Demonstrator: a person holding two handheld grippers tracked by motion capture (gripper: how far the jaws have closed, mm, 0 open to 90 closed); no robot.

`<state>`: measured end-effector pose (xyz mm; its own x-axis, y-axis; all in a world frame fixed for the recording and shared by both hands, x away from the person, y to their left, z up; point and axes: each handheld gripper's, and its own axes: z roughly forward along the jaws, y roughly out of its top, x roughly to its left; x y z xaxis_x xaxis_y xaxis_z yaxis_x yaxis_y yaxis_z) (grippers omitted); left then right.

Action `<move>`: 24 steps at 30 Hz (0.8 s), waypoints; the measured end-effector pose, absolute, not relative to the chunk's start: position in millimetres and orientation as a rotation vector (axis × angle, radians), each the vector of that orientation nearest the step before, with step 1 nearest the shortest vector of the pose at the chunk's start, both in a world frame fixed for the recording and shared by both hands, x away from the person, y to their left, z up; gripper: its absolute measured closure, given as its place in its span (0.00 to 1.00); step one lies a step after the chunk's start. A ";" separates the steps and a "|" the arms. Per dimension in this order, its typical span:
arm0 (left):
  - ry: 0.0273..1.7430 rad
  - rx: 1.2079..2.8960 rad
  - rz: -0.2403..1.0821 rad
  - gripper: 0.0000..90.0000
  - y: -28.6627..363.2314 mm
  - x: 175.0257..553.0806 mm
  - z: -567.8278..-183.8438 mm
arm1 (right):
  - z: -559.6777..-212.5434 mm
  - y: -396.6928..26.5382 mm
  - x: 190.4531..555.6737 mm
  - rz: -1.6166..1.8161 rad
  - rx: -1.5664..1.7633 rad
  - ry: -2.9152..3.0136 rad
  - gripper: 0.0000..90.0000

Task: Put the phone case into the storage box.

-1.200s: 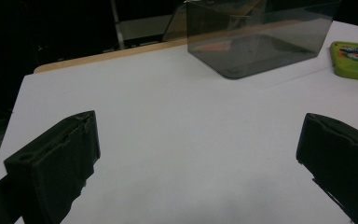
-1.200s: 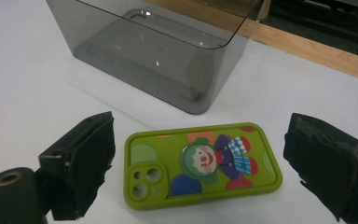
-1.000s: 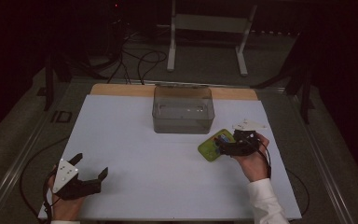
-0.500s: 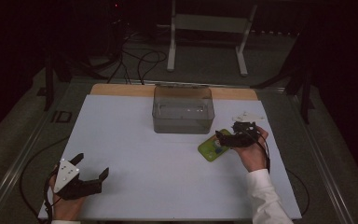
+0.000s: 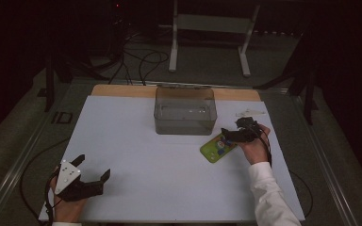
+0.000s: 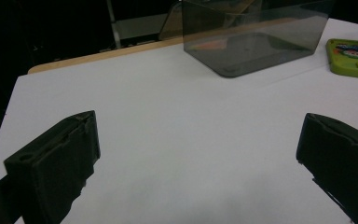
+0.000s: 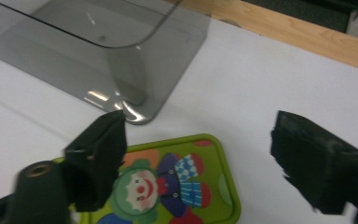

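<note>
Right gripper (image 5: 228,134) has advanced over green tray (image 5: 213,149), seemingly untouched.

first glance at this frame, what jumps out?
The green clown tray, the one bright thing on the white table, lies right of centre, just in front of the smoky clear bin. The right gripper hovers open over it. The left gripper sits open at the near left corner.
</note>
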<state>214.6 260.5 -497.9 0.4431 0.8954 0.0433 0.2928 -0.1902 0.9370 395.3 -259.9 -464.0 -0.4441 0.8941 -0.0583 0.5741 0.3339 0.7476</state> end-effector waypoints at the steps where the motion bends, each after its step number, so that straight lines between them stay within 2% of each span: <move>1: 1.032 1.719 0.774 0.00 260.5 214.6 -497.9 | -465.7 -261.3 397.1 0.912 1.297 2.136 0.27; 2: 1.032 1.717 0.774 0.00 260.5 214.5 -497.9 | -465.7 -261.3 397.1 0.912 1.297 2.136 0.27; 3: 1.032 1.716 0.774 0.00 260.6 214.5 -497.8 | -468.9 -264.2 400.5 0.916 1.321 2.128 0.33; 11: 1.034 1.714 0.775 0.00 261.4 214.5 -497.8 | -478.1 -271.5 411.1 0.882 1.363 2.117 0.40; 15: 1.035 1.712 0.777 0.00 261.9 214.3 -497.6 | -486.3 -277.4 417.5 0.844 1.422 2.110 0.49; 16: 1.036 1.711 0.777 0.00 261.9 214.4 -497.6 | -488.9 -279.8 419.8 0.821 1.439 2.104 0.60; 17: 1.038 1.709 0.776 0.00 261.8 214.5 -497.8 | -488.9 -279.8 419.8 0.821 1.439 2.104 0.60; 18: 1.040 1.710 0.777 0.00 261.7 214.6 -497.9 | -490.2 -280.2 421.0 0.802 1.446 2.102 0.65; 19: 1.040 1.710 0.777 0.00 261.6 214.6 -497.9 | -491.9 -281.9 423.8 0.788 1.466 2.101 0.80; 20: 1.038 1.710 0.777 0.00 261.7 214.5 -497.8 | -491.9 -281.9 423.8 0.788 1.466 2.101 0.80; 21: 1.037 1.711 0.777 0.00 261.7 214.4 -497.8 | -494.2 -283.2 427.0 0.747 1.478 2.097 0.93; 22: 1.038 1.712 0.778 0.00 261.8 214.3 -497.7 | -494.2 -283.2 427.0 0.747 1.478 2.097 0.93; 23: 1.038 1.711 0.779 0.00 262.0 214.3 -497.7 | -497.6 -285.1 430.2 0.736 1.490 2.114 1.00; 24: 1.038 1.711 0.778 0.00 262.2 214.2 -497.6 | -497.6 -285.1 430.2 0.736 1.490 2.114 1.00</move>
<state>214.2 262.2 -497.6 0.4357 0.8992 0.0406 0.2916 -0.1837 0.9387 430.2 -285.1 -497.6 -0.3163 0.9470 -0.0558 0.7073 0.2746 0.6513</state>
